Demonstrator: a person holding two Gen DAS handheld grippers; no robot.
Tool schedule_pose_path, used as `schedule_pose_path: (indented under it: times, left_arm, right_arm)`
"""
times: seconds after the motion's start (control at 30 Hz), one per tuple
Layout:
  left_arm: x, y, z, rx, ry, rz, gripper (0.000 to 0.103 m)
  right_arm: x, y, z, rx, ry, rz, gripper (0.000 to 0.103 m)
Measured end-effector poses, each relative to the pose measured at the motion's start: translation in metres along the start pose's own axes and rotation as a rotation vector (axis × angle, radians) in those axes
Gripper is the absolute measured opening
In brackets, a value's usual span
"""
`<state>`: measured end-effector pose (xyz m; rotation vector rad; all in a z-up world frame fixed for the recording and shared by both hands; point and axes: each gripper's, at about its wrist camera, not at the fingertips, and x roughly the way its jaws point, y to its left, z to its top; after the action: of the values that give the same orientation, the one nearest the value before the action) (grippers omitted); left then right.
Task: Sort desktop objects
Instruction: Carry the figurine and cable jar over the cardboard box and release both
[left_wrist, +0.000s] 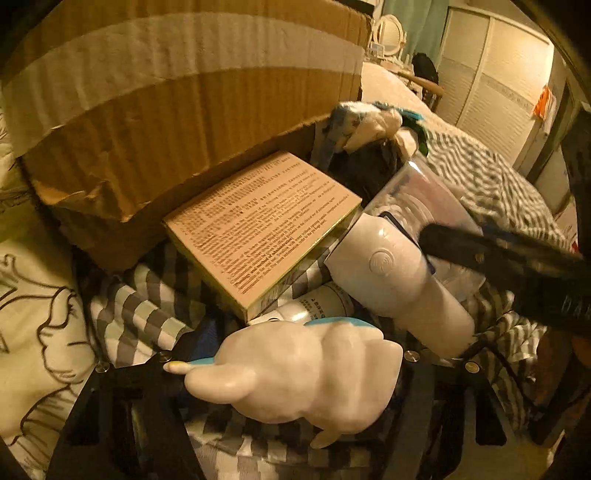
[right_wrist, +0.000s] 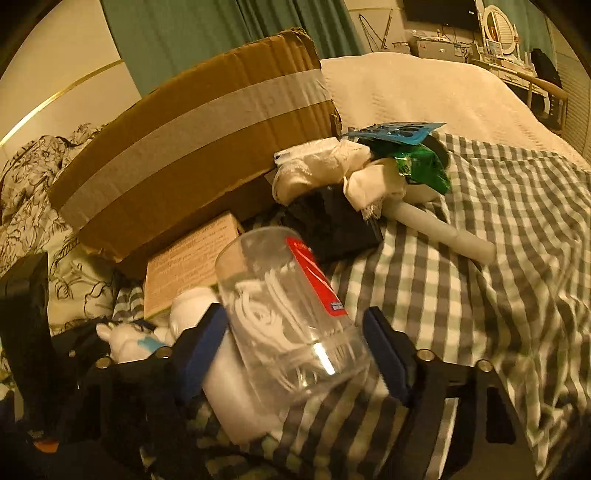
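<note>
bed with grey checked sheet (right_wrist: 480, 258), white blanket (right_wrist: 424, 96) behind, green curtains (right_wrist: 207, 33), taped cardboard box (right_wrist: 192, 144), left gripper (left_wrist: 291, 369) clamped on white figurine (left_wrist: 295, 373), right gripper (right_wrist: 295, 350) jaws apart around clear cup (right_wrist: 291, 314)

Clamped between the left hand-held gripper (left_wrist: 291, 363) fingers: a white figurine (left_wrist: 295, 373). Just ahead, a text-printed box (left_wrist: 262, 229) tilted against a taped cardboard carton (left_wrist: 177, 103); ahead to the right, a white device (left_wrist: 399, 280) on checkered cloth (left_wrist: 491, 173).

cardboard box (right_wrist: 192, 144): 1 | printed carton (left_wrist: 262, 225): 1 | clear container (right_wrist: 291, 314): 1 | white figurine (left_wrist: 295, 373): 1
</note>
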<state>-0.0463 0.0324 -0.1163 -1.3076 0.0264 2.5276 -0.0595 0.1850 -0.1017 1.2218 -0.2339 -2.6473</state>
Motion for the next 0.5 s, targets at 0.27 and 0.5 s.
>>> schedule_pose_path:
  times: [0.27, 0.5]
  left_arm:
    - [-0.029, 0.002, -0.005, -0.026, -0.053, 0.027, 0.072]
    - [-0.063, 0.004, -0.004, -0.042, -0.162, 0.061, 0.073]
  right_arm:
    - [-0.043, 0.007, -0.018, 0.021, -0.026, -0.089, 0.067]
    - [-0.071, 0.000, -0.027, 0.096, -0.064, -0.129, 0.060]
